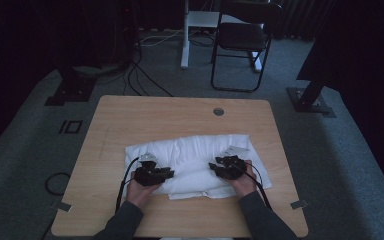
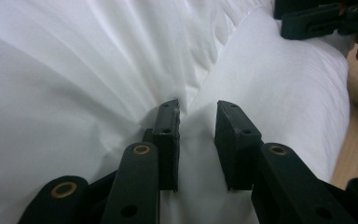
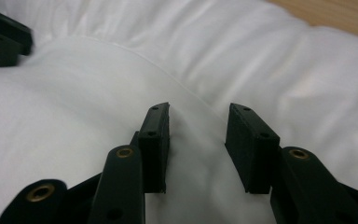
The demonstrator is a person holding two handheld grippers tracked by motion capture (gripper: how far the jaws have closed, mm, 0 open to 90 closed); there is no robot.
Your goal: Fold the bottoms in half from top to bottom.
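A white pillow (image 1: 195, 150) in a loose cover lies across the near half of the wooden table (image 1: 130, 115). My left gripper (image 1: 169, 173) rests on its near left part, jaws pointing right. My right gripper (image 1: 213, 166) rests on its near right part, jaws pointing left. In the left gripper view the left gripper (image 2: 198, 107) stands open, its jaws pressed down into the white fabric (image 2: 74, 70) beside a crease. In the right gripper view the right gripper (image 3: 199, 109) is open too, with a cover edge (image 3: 182, 88) running between its jaws.
A round cable hole (image 1: 218, 111) sits in the table's far edge. A black folding chair (image 1: 242, 40) and a white desk leg (image 1: 184, 35) stand beyond the table. Cables (image 1: 55, 182) lie on the grey carpet at left. Black stand bases (image 1: 310, 100) flank the table.
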